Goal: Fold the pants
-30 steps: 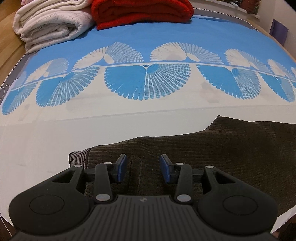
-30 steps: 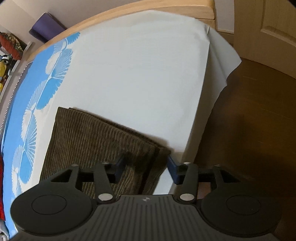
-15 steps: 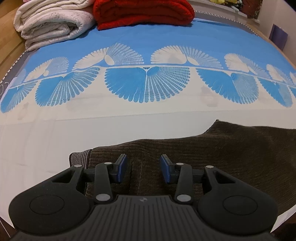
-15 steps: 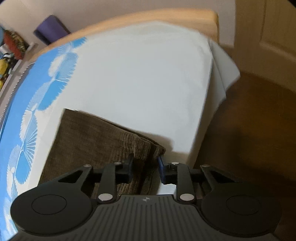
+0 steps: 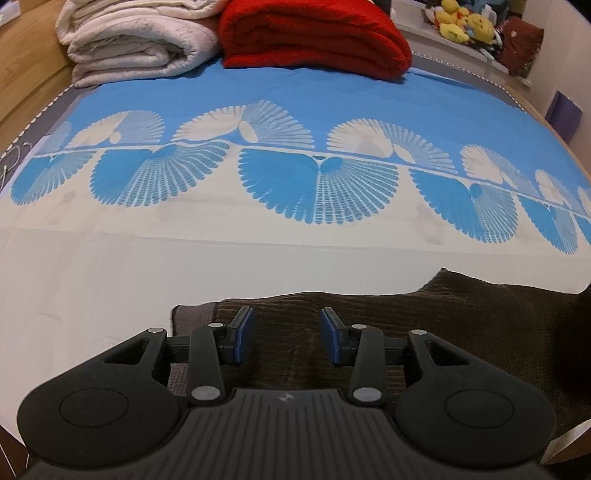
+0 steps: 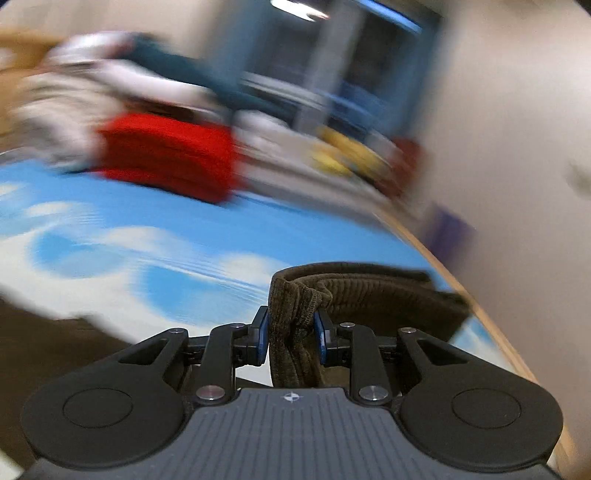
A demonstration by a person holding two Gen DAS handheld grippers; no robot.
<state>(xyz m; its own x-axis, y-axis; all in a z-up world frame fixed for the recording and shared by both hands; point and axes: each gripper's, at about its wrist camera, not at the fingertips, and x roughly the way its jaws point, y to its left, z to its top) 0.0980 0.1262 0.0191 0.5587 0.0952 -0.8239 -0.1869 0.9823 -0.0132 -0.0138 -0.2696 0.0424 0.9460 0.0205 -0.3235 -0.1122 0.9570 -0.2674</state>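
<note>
Pants [image 5: 424, 325] of brown corduroy lie along the near edge of the bed [image 5: 147, 266], and we see one end [image 6: 295, 306] bunched and lifted clear of the sheet, pinched between the nearly closed jaws of the right claw [image 6: 290, 332]. We find the left claw [image 5: 284, 338] spread wide and holding nothing, poised over the other end of the cloth. We judge the fold-over to be in hand: next, the raised end should be carried across and laid on the flat half, edges matched, beyond which sit a red blanket [image 5: 314, 35] and a white blanket [image 5: 136, 40].
</note>
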